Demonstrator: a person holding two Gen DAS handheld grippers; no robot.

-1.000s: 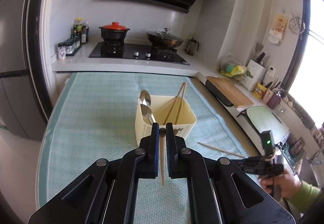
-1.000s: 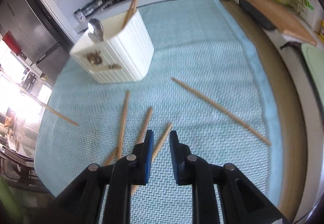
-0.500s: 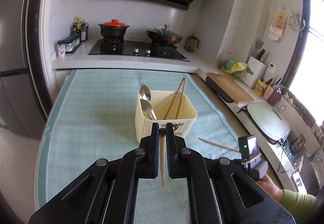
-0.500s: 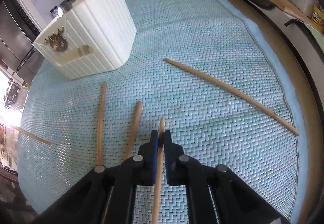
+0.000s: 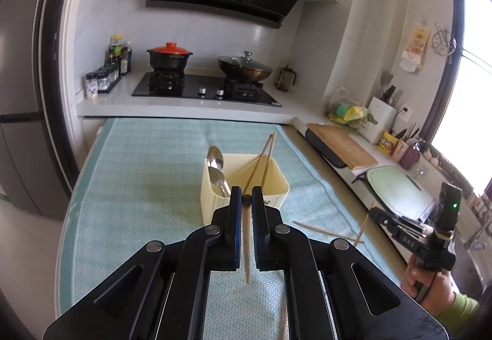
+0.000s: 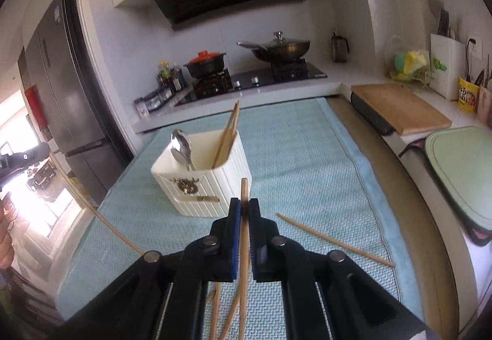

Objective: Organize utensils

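A cream utensil holder [image 5: 246,186] [image 6: 203,177] stands on the teal mat with two spoons [image 5: 215,167] [image 6: 181,146] and two chopsticks [image 5: 261,161] [image 6: 227,134] in it. My left gripper [image 5: 246,197] is shut on a chopstick [image 5: 247,244], held just in front of the holder. My right gripper [image 6: 244,206] is shut on another chopstick [image 6: 244,263], lifted above the mat near the holder's front. It shows in the left wrist view [image 5: 373,212] at the right. Loose chopsticks [image 6: 332,240] [image 5: 326,230] lie on the mat.
The teal mat [image 5: 138,186] [image 6: 307,155] covers the table. A counter with a stove [image 5: 203,87], a pot and a wok is behind it. A wooden cutting board [image 6: 399,106] and a green tray [image 6: 461,161] lie on the right counter. A fridge [image 6: 61,78] stands at left.
My right gripper closed on a chopstick on the mat and lifted it, tilting up toward the holder. My left gripper stayed shut on its chopstick, nearly still.
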